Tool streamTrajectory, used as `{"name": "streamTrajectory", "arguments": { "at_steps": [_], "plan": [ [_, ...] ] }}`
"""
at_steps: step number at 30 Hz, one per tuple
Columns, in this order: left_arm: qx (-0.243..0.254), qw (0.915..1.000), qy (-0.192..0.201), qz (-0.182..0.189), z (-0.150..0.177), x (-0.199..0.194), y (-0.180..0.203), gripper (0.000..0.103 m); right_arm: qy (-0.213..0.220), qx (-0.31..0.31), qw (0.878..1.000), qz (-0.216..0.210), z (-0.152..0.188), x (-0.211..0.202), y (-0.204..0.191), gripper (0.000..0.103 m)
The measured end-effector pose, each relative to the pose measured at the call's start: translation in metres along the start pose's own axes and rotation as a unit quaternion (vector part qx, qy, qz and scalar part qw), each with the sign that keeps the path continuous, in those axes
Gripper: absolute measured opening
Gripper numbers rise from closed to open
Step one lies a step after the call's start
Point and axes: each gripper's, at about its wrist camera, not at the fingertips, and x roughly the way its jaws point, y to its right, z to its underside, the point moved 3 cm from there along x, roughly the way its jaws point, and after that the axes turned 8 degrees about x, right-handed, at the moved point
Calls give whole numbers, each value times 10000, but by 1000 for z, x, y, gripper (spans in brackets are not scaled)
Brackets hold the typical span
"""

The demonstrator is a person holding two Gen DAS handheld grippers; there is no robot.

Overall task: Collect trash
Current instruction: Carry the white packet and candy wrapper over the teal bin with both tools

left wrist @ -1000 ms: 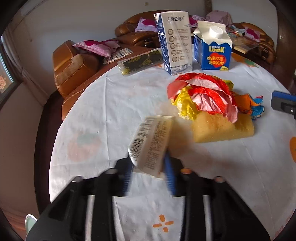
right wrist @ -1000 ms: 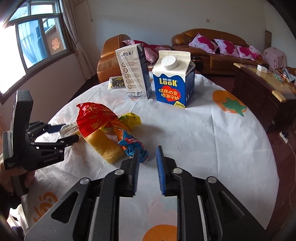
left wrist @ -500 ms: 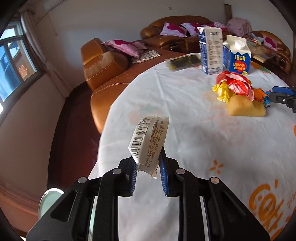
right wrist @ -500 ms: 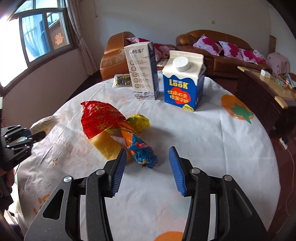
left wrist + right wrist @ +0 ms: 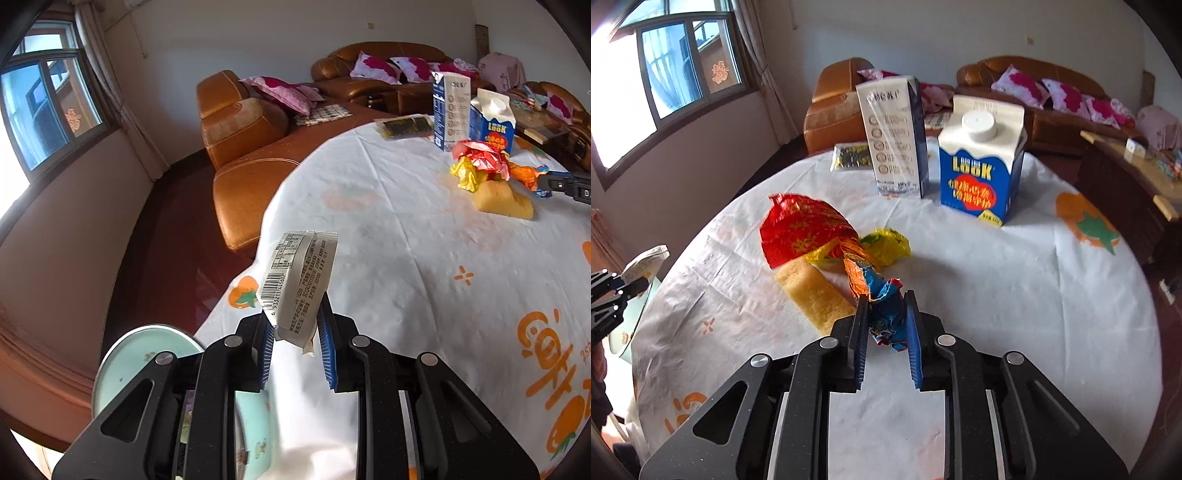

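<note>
Round and draped in a white cloth printed with orange fruit, the table (image 5: 1015, 280) fills a living room with brown leather sofas (image 5: 243, 122) and a window (image 5: 683, 70) on the left wall. Nearest the table's left edge, the left gripper (image 5: 295, 332) pinches a silvery barcoded wrapper (image 5: 299, 280) between its blue pads, the wrapper standing upright above the cloth's rim. Just below that edge sits a pale green bin (image 5: 147, 354) with its lid up. Toward the table's middle, the right gripper (image 5: 886, 321) is closing its jaws on a crumpled blue-and-orange wrapper (image 5: 882, 306), which lies between the pads. Touching it, a yellow sponge (image 5: 816, 295) lies on the cloth, with a red foil wrapper (image 5: 801, 229) and a yellow wrapper (image 5: 886, 243) bunched against it. Farther across the table stand a tall white carton (image 5: 897, 136) and a blue-and-white LOOK carton (image 5: 982, 166), side by side. At the table's far edge lies a flat dark packet (image 5: 851, 157).
</note>
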Motion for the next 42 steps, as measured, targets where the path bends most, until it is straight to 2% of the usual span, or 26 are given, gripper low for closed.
{"name": "streamTrajectory", "arguments": {
  "at_steps": [5, 9, 24, 32, 42],
  "plan": [
    [-80, 9997, 74, -235, 13, -21, -18, 22, 436, -283, 9986, 9, -6, -22, -20, 19],
    [-171, 9992, 70, -343, 25, -33, -30, 22, 586, -591, 9964, -136, -6, -29, -47, 19],
    [-478, 9929, -334, -1037, 90, -50, -82, 22, 416, -1431, 9870, -610, 8, -11, -156, 19],
    [-593, 9889, -544, -1246, 117, -53, -101, 22, 364, -1834, 9795, -744, 15, -2, -201, 19],
    [-669, 9852, -706, -1413, 133, -55, -113, 22, 296, -2198, 9705, -946, 23, 7, -244, 19]
  ]
}}
